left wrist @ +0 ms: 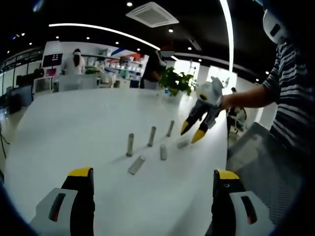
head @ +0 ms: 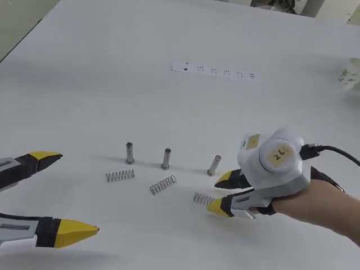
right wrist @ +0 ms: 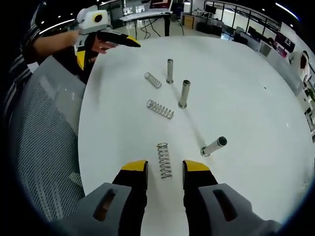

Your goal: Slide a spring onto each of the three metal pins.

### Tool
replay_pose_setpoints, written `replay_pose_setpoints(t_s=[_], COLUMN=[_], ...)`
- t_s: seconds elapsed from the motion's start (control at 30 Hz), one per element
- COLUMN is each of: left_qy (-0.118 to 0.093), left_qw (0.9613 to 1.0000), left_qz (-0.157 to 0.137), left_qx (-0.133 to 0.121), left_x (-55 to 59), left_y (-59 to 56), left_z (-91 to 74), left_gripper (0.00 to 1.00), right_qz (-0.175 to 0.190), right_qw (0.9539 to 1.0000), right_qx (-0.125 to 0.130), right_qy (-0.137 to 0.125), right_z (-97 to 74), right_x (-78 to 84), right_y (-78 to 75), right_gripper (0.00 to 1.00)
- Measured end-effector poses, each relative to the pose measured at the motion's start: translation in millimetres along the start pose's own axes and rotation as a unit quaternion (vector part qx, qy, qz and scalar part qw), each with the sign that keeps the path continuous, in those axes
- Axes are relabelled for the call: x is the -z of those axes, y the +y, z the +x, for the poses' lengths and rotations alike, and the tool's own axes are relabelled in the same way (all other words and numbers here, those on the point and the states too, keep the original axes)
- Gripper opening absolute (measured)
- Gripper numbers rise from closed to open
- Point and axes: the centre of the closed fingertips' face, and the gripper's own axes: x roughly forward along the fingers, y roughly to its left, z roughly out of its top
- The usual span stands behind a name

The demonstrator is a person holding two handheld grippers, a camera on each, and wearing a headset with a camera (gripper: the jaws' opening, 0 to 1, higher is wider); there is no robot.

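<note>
Three short metal pins [head: 130, 153] [head: 166, 158] [head: 214, 165] stand in a row on the white table [head: 169, 107]. In front of them lie three loose springs [head: 120, 175] [head: 163, 184] [head: 203, 198]. My right gripper [head: 220, 193] is open, its yellow tips on either side of the end of the rightmost spring [right wrist: 164, 160], not closed on it. The nearest pin [right wrist: 214, 146] stands just beyond and to the right in the right gripper view. My left gripper [head: 70, 193] is wide open at the left, well short of the springs, with nothing in it [left wrist: 153, 173].
A white strip with dark markings [head: 214, 70] lies farther back on the table. A pale object [head: 351, 73] sits at the right edge. A grey mesh surface [right wrist: 44, 137] lies beside the table's near edge. People and plants [left wrist: 174, 81] are beyond the far side.
</note>
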Motion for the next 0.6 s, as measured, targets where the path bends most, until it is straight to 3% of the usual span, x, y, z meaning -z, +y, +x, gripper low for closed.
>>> replay_pose_setpoints(t_s=[0.2,0.6], left_qy=[0.001,0.001], left_qw=[1.0,1.0], left_qz=[-0.001,-0.002], left_qx=[-0.001,-0.002], left_x=[1.3,2.2], left_y=[0.3,0.1], left_z=[-0.6,-2.3], left_gripper=[0.98,0.98], right_qz=[-0.035,-0.062], right_qw=[0.9991,0.9976], right_qx=[-0.008,-0.011], right_qy=[0.02,0.029], right_z=[6.2,11.9], right_x=[6.6,9.9], right_y=[3.0,1.4], right_gripper=[0.24,0.19])
